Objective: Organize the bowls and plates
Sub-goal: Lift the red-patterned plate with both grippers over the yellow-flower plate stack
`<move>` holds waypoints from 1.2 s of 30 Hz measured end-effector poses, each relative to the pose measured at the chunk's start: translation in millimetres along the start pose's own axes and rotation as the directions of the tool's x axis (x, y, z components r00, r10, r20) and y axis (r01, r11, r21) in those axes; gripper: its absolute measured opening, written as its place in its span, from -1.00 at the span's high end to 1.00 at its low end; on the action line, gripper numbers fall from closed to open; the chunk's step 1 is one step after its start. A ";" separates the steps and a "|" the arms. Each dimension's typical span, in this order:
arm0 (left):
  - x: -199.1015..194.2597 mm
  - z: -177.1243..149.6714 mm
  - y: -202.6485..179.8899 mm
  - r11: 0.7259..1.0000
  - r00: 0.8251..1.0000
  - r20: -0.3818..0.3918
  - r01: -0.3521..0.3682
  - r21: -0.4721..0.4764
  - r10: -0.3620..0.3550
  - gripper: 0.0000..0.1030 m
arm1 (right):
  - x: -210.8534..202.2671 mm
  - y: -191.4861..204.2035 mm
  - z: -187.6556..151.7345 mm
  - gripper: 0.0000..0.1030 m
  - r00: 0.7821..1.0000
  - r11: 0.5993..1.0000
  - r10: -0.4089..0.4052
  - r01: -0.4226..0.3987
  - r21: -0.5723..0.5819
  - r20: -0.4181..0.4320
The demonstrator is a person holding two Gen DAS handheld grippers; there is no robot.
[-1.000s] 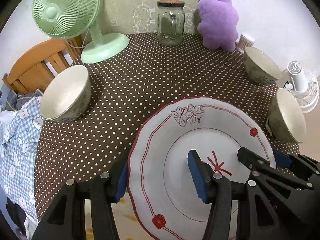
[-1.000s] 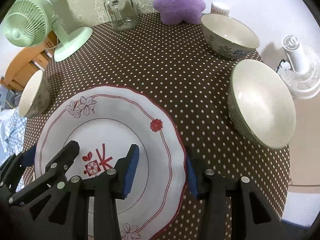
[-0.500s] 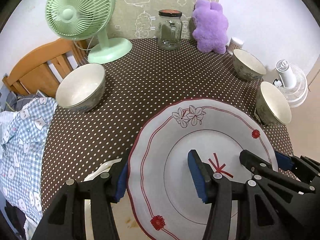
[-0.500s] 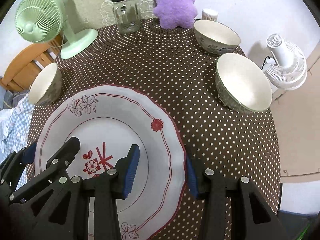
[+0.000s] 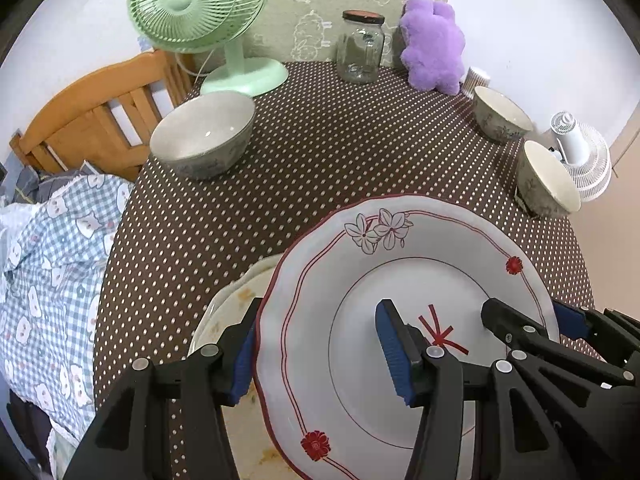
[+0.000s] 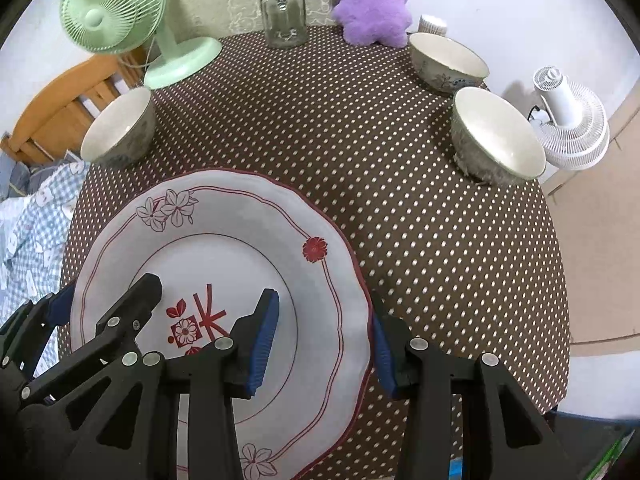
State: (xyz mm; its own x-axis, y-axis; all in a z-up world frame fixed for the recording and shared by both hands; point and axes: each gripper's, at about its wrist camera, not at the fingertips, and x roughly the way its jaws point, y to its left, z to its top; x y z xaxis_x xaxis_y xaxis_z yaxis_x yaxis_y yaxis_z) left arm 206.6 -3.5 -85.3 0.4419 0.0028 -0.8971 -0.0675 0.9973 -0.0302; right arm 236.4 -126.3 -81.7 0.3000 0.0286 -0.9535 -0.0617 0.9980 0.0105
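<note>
both tools, the left tool (image 5: 316, 354) and right tool (image 6: 320, 344), clamped on opposite rims of the flowered plate (image 5: 404, 320), have carried it back over a second plate (image 5: 224, 320) newly visible beneath, so stacking looks close.

White red-trimmed plate (image 5: 400, 280) gripped above table, three bowls (image 6: 118, 130) apart.
</note>
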 end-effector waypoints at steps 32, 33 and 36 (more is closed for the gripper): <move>23.1 -46.2 29.2 0.999 0.996 -0.085 0.040 0.026 -0.037 -0.07 | 26.3 39.6 -43.4 0.07 0.992 0.998 -0.067 0.064 -0.028 -0.104; 23.3 -45.7 28.9 0.999 0.996 -0.083 0.038 0.027 -0.036 -0.07 | 27.0 39.2 -43.1 0.07 0.992 0.998 -0.066 0.063 -0.027 -0.105; 24.2 -44.5 26.6 0.999 0.997 -0.078 0.030 0.030 -0.028 -0.08 | 29.6 37.6 -41.6 0.07 0.992 0.998 -0.061 0.058 -0.023 -0.110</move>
State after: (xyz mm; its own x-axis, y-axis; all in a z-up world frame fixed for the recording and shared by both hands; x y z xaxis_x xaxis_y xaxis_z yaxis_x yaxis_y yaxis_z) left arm 175.7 19.8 -127.4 0.3728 -0.0309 -0.9274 -0.0268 0.9987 -0.0441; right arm 203.4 -90.3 -122.0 0.1970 -0.0382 -0.9797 -0.0661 0.9964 -0.0521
